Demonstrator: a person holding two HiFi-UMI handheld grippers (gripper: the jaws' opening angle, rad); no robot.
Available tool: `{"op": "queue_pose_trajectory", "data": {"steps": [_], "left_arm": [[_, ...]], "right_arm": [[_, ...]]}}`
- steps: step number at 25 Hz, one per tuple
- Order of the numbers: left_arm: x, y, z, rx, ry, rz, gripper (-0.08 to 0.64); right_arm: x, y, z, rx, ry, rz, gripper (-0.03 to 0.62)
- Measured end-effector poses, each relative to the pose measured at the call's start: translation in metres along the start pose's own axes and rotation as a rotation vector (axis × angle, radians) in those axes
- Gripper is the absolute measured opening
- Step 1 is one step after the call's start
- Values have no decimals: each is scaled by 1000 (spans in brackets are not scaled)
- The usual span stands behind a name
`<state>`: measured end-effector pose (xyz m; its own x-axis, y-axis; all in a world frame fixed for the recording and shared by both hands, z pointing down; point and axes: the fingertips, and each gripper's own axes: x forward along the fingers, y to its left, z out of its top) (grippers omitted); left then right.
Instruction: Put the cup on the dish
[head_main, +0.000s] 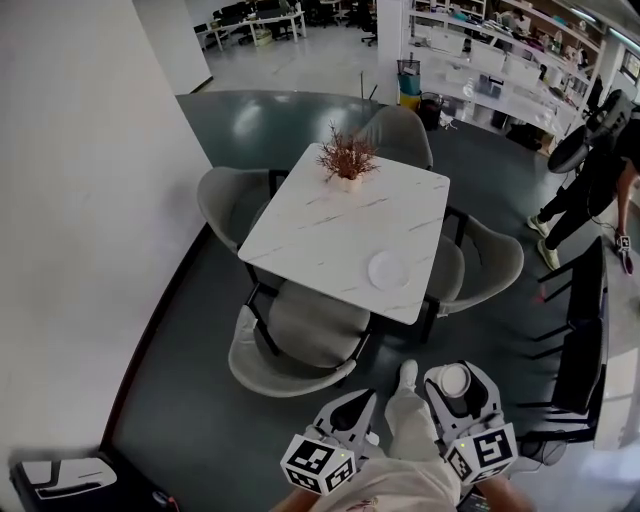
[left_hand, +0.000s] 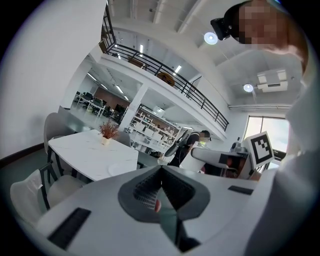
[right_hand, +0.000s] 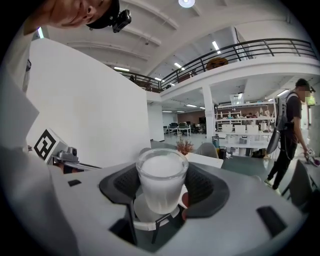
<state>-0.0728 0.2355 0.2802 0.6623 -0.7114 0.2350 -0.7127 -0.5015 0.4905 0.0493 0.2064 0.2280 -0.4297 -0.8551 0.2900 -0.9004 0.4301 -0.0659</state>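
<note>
Cup (right_hand: 161, 177) clamped mid-wall in right gripper (right_hand: 161, 195) fingers, well apart from dish (head_main: 388, 270) on counter (head_main: 320, 220). Likely frosted glass: rigid, light, slick, breakable; mid-wall hold suits, upright. Left gripper (left_hand: 161, 192) fingers closed, empty.

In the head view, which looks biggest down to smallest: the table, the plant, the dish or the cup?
1. table
2. plant
3. dish
4. cup
The cup is held much nearer the camera, so the cup and the dish look nearly alike, and that last step is unsure.
</note>
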Motion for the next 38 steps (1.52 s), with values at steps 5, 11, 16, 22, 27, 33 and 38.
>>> {"op": "queue_pose_trajectory", "data": {"steps": [5, 11, 16, 22, 27, 33, 38], "left_arm": [[20, 10, 7, -4, 2, 31, 5], [73, 14, 21, 30, 26, 44, 5], [132, 25, 31, 107, 58, 83, 5], [182, 35, 67, 141, 18, 159, 5], [219, 38, 77, 111, -10, 220, 5], [251, 50, 80, 101, -38, 301, 5], [263, 56, 77, 66, -47, 349, 5]], "right_arm": [[23, -17, 4, 6, -5, 28, 267], [60, -57, 11, -10, -4, 75, 267], [95, -104, 22, -45, -29, 143, 267], [140, -146, 26, -44, 12, 219, 267], [170, -171, 31, -59, 4, 290, 267], [198, -193, 31, -87, -1, 389, 267], [211, -202, 27, -88, 10, 425, 267]]}}
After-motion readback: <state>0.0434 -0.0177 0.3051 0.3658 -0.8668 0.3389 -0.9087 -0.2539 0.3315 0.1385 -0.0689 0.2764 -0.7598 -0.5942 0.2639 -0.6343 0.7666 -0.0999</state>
